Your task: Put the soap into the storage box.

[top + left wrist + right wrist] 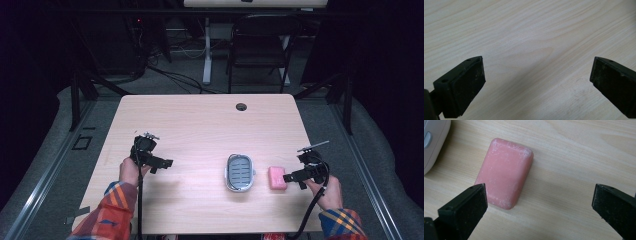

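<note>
Two spread grippers over a pale wooden counter (200,125) with soap and dish.
High view: the pink rectangular soap bar (277,178) lies just right of the grey oval soap dish (239,172), right gripper (291,177) beside it, left gripper (164,163) well apart. Left gripper view: left gripper (537,77) wide apart above bare wood. Right gripper view: right gripper (539,200) gaping, soap bar (505,172) near one jaw.

pink soap (277,177) beside soap dish (239,172)

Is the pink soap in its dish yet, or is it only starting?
Only starting, it seems. Nothing looks done: the pink rectangular soap bar lies on the pale wooden table, beside the empty grey oval soap dish, not in it. In hand: the right gripper hangs open near the soap, not touching. The left gripper is open over bare wood. Left, probably: grasping the soap and placing it.
</note>
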The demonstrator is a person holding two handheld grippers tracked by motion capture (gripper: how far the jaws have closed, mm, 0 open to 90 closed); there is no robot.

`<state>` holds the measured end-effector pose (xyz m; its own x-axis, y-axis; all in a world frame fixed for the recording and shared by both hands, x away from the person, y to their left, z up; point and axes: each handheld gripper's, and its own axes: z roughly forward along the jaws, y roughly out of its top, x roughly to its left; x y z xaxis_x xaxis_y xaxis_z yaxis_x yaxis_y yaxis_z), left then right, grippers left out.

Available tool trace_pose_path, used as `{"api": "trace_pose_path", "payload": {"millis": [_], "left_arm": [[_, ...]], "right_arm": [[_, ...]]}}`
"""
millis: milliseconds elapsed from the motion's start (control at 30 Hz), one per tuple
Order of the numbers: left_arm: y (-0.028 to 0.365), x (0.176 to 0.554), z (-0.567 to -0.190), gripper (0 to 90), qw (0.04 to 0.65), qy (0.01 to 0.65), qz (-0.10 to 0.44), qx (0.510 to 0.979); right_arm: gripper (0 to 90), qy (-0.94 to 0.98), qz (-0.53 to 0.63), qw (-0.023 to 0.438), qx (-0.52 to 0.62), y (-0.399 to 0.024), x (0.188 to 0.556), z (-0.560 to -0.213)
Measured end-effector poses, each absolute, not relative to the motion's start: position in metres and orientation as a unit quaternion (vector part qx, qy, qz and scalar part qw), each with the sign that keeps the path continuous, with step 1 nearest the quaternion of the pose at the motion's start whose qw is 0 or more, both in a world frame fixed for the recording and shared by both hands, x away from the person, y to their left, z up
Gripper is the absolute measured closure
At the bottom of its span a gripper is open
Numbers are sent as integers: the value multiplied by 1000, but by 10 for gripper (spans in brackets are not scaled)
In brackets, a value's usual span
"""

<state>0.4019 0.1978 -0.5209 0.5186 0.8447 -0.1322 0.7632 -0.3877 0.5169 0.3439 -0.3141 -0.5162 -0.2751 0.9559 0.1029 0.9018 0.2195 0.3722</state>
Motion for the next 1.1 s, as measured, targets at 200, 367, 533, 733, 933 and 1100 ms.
{"api": "trace_pose_path", "payload": {"millis": [200, 367, 533, 733, 933, 1100], "left_arm": [[197, 401, -520, 0, 269, 485, 78, 829], [200, 402, -521, 0, 268, 488, 78, 827], [200, 401, -520, 0, 269, 487, 80, 827], [199, 401, -520, 0, 269, 488, 80, 827], [199, 401, -520, 0, 270, 488, 80, 826], [198, 401, -520, 0, 268, 484, 80, 829]], "right_arm": [[0, 779, 182, 75, 596, -311, 343, -514], [0, 778, 190, 71, 594, -300, 343, -511], [0, 777, 195, 70, 595, -293, 342, -508], [0, 769, 204, 58, 603, -287, 344, -508], [0, 769, 198, 52, 605, -284, 346, -508], [0, 764, 196, 58, 613, -280, 347, -509]]}}
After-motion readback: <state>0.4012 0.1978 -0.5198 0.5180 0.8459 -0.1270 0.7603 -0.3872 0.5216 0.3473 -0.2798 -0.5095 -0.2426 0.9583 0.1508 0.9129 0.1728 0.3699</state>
